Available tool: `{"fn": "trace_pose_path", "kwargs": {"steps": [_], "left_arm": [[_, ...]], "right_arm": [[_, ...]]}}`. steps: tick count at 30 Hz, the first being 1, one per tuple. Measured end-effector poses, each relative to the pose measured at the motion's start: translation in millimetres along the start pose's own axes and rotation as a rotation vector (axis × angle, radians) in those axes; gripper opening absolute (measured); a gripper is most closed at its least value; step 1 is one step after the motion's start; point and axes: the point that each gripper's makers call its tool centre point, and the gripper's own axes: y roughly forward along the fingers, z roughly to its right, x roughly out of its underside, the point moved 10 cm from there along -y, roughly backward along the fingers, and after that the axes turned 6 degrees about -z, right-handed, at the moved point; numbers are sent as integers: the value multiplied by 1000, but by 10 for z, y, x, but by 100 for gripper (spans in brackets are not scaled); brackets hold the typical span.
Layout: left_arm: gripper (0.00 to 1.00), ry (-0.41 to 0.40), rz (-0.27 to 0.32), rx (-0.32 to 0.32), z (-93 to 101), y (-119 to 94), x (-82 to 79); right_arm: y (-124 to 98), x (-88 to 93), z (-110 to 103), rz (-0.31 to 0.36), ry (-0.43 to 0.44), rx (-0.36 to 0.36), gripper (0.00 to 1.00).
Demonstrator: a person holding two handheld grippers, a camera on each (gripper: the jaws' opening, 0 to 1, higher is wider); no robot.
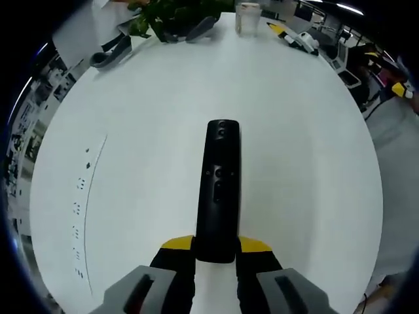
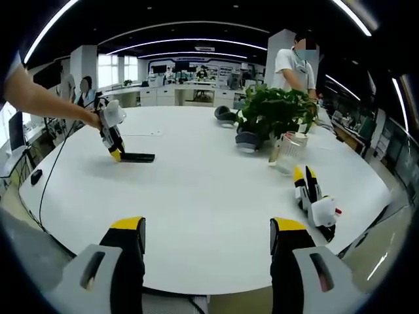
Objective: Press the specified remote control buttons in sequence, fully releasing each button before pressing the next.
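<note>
Left gripper view: black remote control (image 1: 220,190) lies flat on the white worktop (image 1: 144,131), long axis running straight away from the camera. Its near end sits between the two yellow-tipped fingers (image 1: 177,245) of the left gripper (image 1: 216,252); both fingers press against the remote's sides, so they are clenched on it. Far end with a round button points toward the worktop's far edge. Small buttons visible along the middle of the remote's face. Faint printed markings on the worktop to the left of the remote.

At the far edge: a potted plant (image 1: 171,13), grey objects (image 1: 111,52) near it, a clear container (image 1: 248,16), and a spare yellow-tipped gripper (image 1: 294,38) lying to the right.

Right gripper view: the right gripper (image 2: 208,239) is held off the near edge of the worktop (image 2: 209,190), fingers (image 2: 127,226) spread wide apart with nothing between them. Across the worktop to the left, a person's hand (image 2: 95,118) holds the left gripper (image 2: 112,140) tilted down, its tip on the end of the remote control (image 2: 136,157), well apart from the right gripper's fingers. Potted plant (image 2: 275,111) and clear container (image 2: 288,147) stand right of centre; the spare gripper (image 2: 314,199) lies near the right edge. A person (image 2: 294,65) stands behind the plant.
</note>
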Motion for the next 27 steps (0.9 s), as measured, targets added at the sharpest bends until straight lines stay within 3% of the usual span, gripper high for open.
{"fn": "trace_pose_path", "kwargs": {"steps": [15,27], "left_arm": [[22,-65,-29,-14,263,-80,25],[22,-64,-34,-21,486,-103,80]], "right_arm": [[21,14,-35,-17,-25,-17,83],[16,20,-33,-14,-16,-26,82]]}}
